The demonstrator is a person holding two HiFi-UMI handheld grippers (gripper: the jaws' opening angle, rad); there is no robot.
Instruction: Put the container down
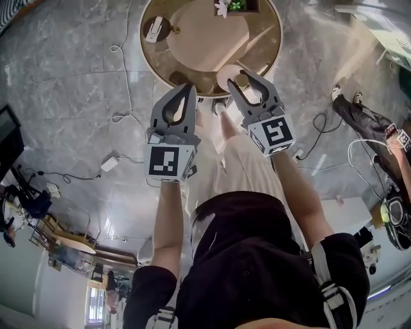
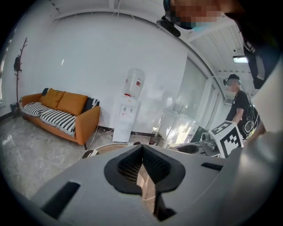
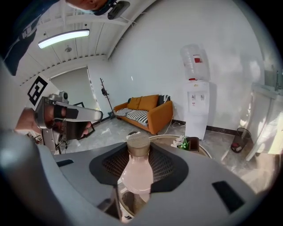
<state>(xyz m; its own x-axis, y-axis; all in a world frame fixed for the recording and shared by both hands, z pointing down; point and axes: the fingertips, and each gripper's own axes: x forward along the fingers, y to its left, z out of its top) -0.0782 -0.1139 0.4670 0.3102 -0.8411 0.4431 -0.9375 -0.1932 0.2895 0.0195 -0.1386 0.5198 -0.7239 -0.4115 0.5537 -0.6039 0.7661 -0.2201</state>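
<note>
Over the near edge of the table, the right gripper is clamped on the container, with its pads on the pale body just under the brown cap. The cap looks up, and the container seems clear of the tabletop. The left gripper is just to the left, jaws together with nothing between them.

Risks, as I judge them:
- It's right at the near rim, so a drop here could land the base half off the edge and the container falls to the floor.
- The body is smooth and tapers, so it could slip down through the pads before it touches.
- If the jaws are opened while it's tilted, it tips over.
- The left gripper sits close, so a bump is possible when the right one pulls back.

Farther out:
- A plant box sits at the far edge.
- A white item lies far left.
- The middle of the table is bare, so nothing blocks a spot further in.
- A cable lies on the floor to the left.
- Another person is on the right, well apart.
</note>
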